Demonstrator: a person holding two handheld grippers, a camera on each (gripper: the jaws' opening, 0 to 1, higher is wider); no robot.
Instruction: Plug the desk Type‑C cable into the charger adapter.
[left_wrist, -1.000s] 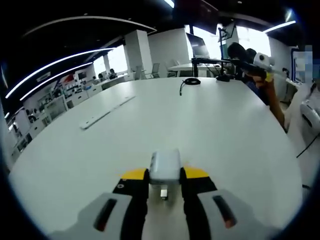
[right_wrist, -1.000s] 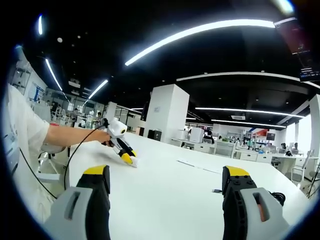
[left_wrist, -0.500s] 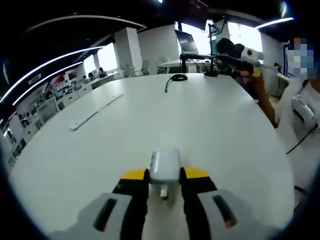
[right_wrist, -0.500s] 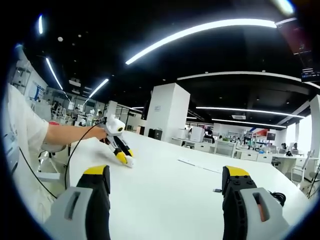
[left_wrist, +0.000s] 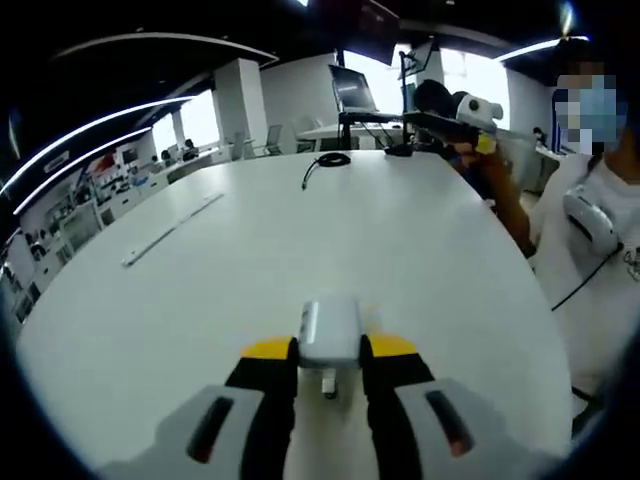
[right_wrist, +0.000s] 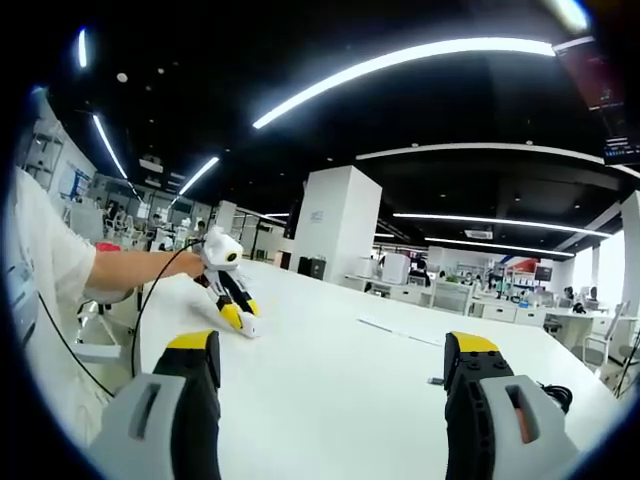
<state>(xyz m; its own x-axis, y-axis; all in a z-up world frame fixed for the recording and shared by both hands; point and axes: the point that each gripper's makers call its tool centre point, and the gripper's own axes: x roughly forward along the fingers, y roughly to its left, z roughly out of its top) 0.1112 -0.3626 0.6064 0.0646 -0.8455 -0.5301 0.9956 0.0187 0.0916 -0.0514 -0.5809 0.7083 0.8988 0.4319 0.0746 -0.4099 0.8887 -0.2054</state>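
Across the broad white counter (left_wrist: 420, 260), the left gripper (left_wrist: 330, 352) is clamping its fingers on the small white block charger adapter (left_wrist: 330, 333) while the right gripper (right_wrist: 332, 372) is hovering with fingers wide and empty, well apart from the coiled black Type-C cable (left_wrist: 325, 162), so a hasty reach risks dragging it away.

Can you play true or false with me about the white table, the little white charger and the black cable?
1. The left gripper is shut on the charger adapter. True.
2. The right gripper holds the black cable. False: its jaws stand wide apart with nothing between them, and the cable lies coiled on the far side of the table.
3. The cable is already plugged into the charger adapter. False: they are far apart.
4. The table is white. True.
5. A long flat white strip lies on the table. True.
6. The charger adapter is black. False: it is white.
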